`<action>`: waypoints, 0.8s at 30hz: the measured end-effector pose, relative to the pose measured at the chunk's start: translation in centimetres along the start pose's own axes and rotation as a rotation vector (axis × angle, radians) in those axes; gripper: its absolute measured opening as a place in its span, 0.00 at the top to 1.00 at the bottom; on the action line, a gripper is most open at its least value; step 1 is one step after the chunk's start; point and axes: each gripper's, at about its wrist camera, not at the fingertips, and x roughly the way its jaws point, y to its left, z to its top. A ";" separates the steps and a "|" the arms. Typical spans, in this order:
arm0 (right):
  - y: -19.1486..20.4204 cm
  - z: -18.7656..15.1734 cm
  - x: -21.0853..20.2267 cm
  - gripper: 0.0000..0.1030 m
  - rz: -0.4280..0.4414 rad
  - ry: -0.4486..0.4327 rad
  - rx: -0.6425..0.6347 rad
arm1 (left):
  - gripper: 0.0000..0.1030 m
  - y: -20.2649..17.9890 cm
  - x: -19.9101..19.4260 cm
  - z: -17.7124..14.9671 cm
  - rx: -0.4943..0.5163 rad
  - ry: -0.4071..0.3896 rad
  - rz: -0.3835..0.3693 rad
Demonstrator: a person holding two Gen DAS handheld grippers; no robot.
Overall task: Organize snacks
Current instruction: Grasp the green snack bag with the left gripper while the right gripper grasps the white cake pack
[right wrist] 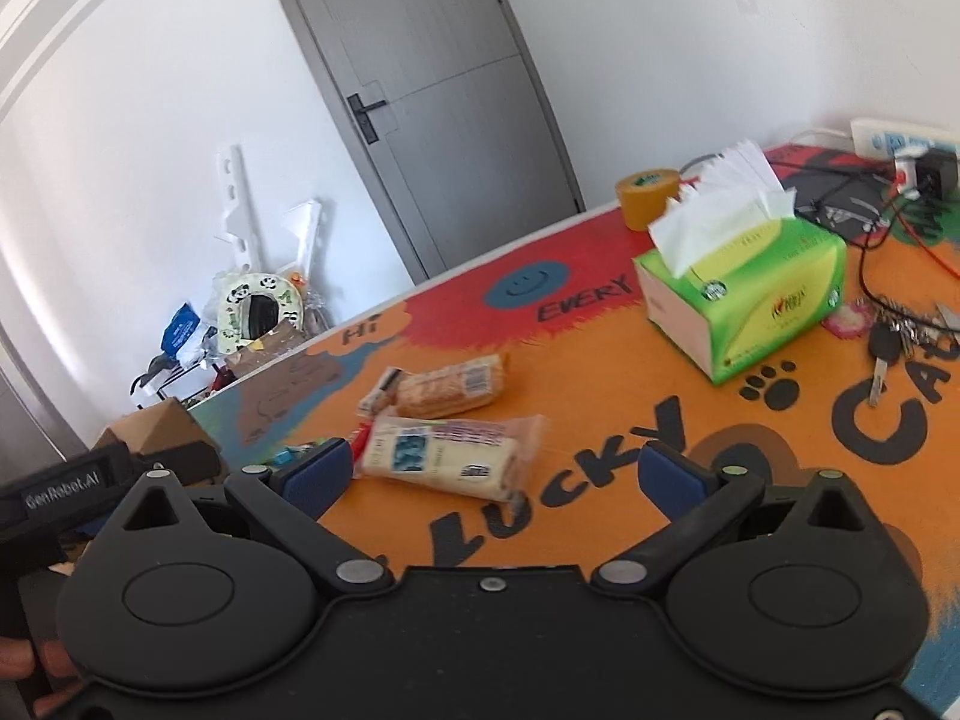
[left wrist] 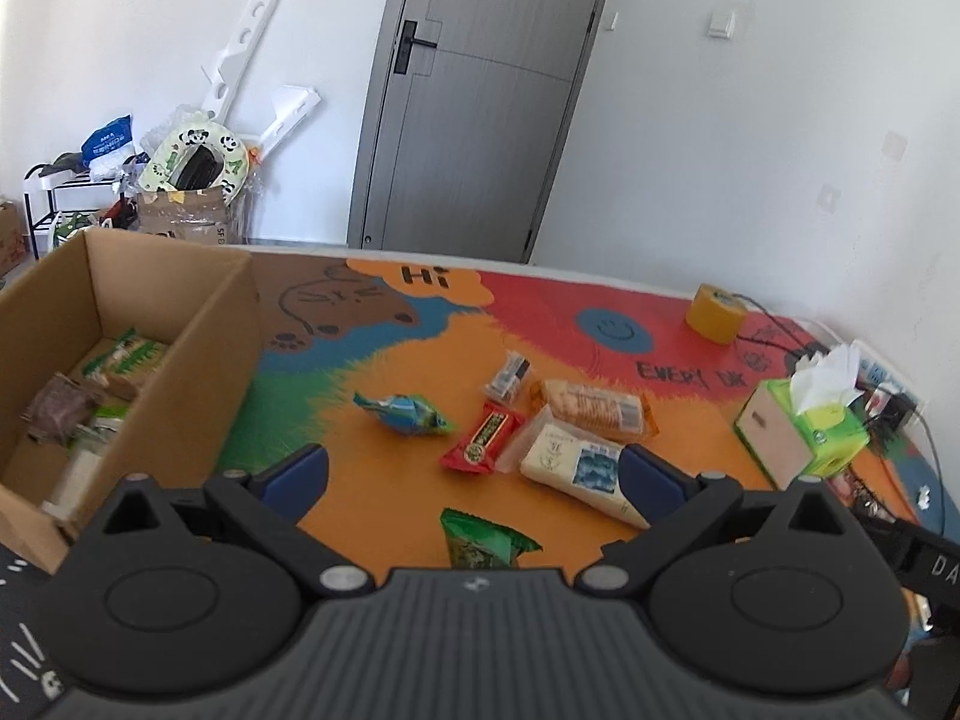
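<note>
Loose snacks (left wrist: 570,414) (both grippers agape)

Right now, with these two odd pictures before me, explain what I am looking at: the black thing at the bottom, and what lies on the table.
Each picture comes from a camera mounted on a hand-held gripper, looking forward along its two blue-padded fingers. A person holds one in each hand. The left gripper and the right gripper are both open and hold nothing. On the colourful mat lie loose snacks: a red packet, a blue-green candy, a cracker pack, a white bar and a green packet. A cardboard box to the left already contains some snacks. A tissue box stands to the right.
</note>
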 end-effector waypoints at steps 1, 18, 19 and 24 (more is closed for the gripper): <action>-0.2 -0.1 0.3 0.00 -0.005 0.004 0.001 | 0.01 -0.1 0.4 -0.1 -0.002 0.012 -0.001; -0.9 -1.6 3.9 0.02 0.012 0.076 0.008 | 0.28 -0.7 5.2 -4.5 0.048 0.121 0.052; -0.9 -1.7 4.0 0.02 0.010 0.080 0.006 | 0.33 -0.7 5.4 -4.5 0.045 0.122 0.058; 0.0 -1.7 4.7 0.03 -0.011 0.081 -0.056 | 0.71 0.2 5.6 -4.6 0.006 0.103 0.044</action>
